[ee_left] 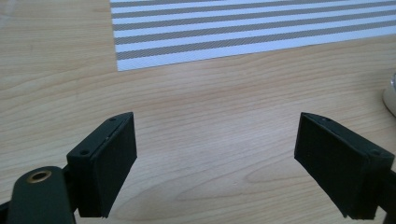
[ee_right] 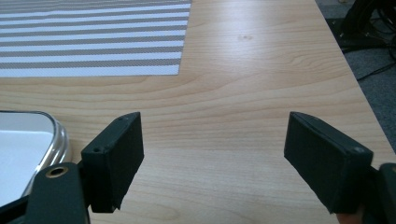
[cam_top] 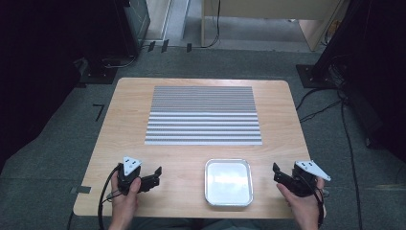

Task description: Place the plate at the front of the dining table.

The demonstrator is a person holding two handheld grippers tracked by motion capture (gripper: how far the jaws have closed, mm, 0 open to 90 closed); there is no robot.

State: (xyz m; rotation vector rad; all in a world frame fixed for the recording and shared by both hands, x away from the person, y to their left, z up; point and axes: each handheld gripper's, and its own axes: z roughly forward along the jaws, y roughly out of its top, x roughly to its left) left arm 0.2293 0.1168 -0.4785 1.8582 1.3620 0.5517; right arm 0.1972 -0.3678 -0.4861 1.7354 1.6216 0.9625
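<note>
From the high view, the metal tray (cam_top: 228, 182) sits at the near table edge between both hands; the left gripper (cam_top: 152, 176) and the right gripper (cam_top: 276, 172) flank it, the right one perhaps slightly nearer. The striped placemat (cam_top: 203, 115) lies beyond, well apart.

Left gripper view: jaws spread wide, nothing held, bare wooden table (ee_left: 210, 121) ahead, tray rim (ee_left: 390, 95) just peeking off to the right.

Right gripper view: jaws wide apart, empty too, tray (ee_right: 28, 149) close by on the left, nothing in between.

Tray (cam_top: 229, 197) betw. grippers, mat (cam_top: 203, 115) behind it.
</note>
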